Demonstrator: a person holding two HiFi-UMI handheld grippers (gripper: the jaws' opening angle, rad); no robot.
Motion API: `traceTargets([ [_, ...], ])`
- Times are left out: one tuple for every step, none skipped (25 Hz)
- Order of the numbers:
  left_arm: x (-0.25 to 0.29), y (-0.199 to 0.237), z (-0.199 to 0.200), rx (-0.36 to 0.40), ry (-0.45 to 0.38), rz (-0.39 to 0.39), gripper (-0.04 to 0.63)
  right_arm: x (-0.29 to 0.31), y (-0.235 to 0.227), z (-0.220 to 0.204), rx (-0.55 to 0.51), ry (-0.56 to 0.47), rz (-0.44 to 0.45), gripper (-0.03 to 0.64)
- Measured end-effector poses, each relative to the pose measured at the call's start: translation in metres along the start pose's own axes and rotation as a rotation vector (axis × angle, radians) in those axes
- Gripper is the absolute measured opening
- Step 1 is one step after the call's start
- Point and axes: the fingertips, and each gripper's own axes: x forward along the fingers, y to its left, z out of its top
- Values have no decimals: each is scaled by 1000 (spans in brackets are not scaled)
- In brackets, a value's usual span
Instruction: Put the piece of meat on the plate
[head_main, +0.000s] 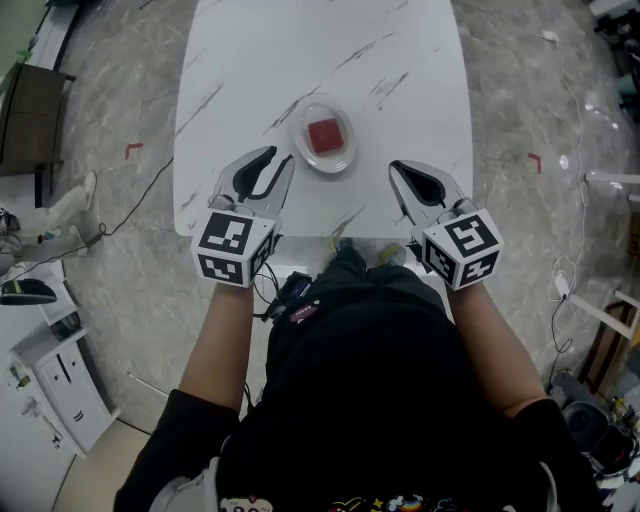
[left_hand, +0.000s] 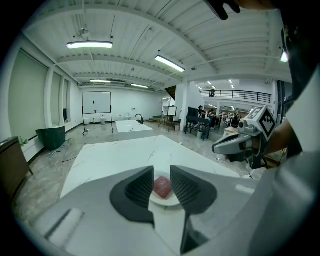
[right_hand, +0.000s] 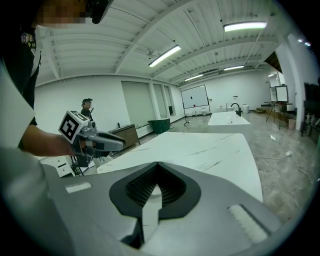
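A red piece of meat (head_main: 324, 134) lies on a small clear plate (head_main: 297, 141) near the front of the white marble table (head_main: 400, 60). My left gripper (head_main: 282, 160) hovers just left of the plate. It is shut, with only a narrow slit between its pads and nothing in it. Through that slit the left gripper view shows the meat (left_hand: 162, 186) on the plate (left_hand: 168, 202). My right gripper (head_main: 398, 168) hangs to the right of the plate, shut and empty, its tips meeting in the right gripper view (right_hand: 157, 166). Neither gripper touches the plate.
A dark cabinet (head_main: 25, 110) and a white drawer unit (head_main: 50, 370) stand on the floor to the left. Cables run over the marble floor on both sides. Another white table (left_hand: 132, 127) stands far back in the room.
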Motion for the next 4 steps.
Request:
traceTargets([
  [-1,0,0,-1,-1,-2,216,0,1,1,0,-1,-2,21],
  [-2,0,0,-1,-2,-4,216,0,1,2,-1,-4,-4,21],
  [-3,-1,0,-2,-2,-6,216,1,1,3,-2,-7,-7,21],
  [-4,-1,-1,-2,-2,-8,216,1,2,5,-4,-11,-9,21],
])
